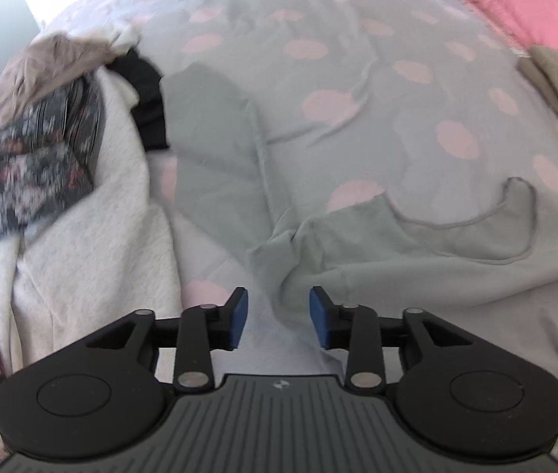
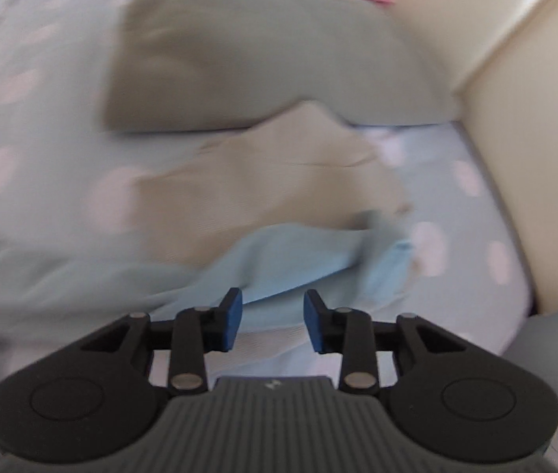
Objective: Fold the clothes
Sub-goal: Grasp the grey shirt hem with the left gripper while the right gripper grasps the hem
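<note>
A pale grey-green cotton top [image 1: 358, 244] lies spread on the grey bedspread with pink blotches [image 1: 358, 59], one sleeve [image 1: 216, 138] stretched away — laid out, I judge, but not yet folded. The left gripper [image 1: 278, 321] hangs above its near edge, jaws parted and empty; the right gripper [image 2: 273, 321], likewise unclenched, hovers over a light blue cloth [image 2: 298, 260]. Next comes pinching a sleeve or hem cleanly — one layer only.

No words, numbers or brand names can be read anywhere — only a small round emblem [image 1: 280, 384] on my left gripper's ribbed body, too tiny to make out.
</note>
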Tool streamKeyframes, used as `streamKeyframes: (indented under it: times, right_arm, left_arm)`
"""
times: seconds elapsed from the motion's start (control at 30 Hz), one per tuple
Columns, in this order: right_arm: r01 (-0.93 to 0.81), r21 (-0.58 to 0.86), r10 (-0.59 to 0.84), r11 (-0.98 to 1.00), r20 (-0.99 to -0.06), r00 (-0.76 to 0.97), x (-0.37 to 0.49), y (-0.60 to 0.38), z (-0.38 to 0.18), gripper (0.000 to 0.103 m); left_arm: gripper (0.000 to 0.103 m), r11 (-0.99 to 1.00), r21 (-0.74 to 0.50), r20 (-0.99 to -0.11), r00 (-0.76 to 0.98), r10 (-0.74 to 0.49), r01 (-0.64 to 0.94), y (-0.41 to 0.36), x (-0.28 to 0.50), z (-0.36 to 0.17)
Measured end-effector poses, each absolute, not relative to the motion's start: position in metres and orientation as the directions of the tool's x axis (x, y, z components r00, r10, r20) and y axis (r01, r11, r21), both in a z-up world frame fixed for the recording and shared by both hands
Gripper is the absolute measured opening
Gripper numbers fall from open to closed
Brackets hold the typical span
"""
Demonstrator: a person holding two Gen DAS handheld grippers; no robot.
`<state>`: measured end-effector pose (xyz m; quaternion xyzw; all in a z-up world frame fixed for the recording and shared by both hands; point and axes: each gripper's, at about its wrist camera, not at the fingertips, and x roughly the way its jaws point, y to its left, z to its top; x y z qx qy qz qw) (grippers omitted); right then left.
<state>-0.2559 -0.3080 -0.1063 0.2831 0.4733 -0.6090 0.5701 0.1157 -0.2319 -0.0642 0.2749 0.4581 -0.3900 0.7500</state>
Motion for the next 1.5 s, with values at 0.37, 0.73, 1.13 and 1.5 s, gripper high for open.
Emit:
streamKeyframes:
  times: [0.37,0.73,1.13,1.5]
  right_arm:
    - [0.824,-0.165,-0.514,0.542,-0.841,0.169,-0.102,-0.283,-0.091,0.058]
    - [0.805,-0.031,-0.422,0.592,-0.864,0.276,-0.031,-0.363,-0.165,0.046]
    - [0.749,0.025,-0.345,0.663,-0.877,0.335,-0.014,-0.353,-0.198,0.02]
    - [0.57,-0.036,-0.333,0.821,-0.841,0.427,-0.023,-0.246,-0.152,0.01]
  left_arm:
    - [0.045,0.437,0.022,-0.888,0.218,-0.405,0.899,-0.268,0.11,-0.063]
    - [0.045,0.365,0.025,-0.919,0.165,-0.358,0.931,-0.306,0.118,-0.118]
    - [0.027,0.325,0.002,-0.932,0.12,-0.342,0.946,-0.309,0.114,-0.143]
    - [0.0,0.255,-0.014,-0.931,0.08,-0.356,0.967,-0.275,0.073,-0.111]
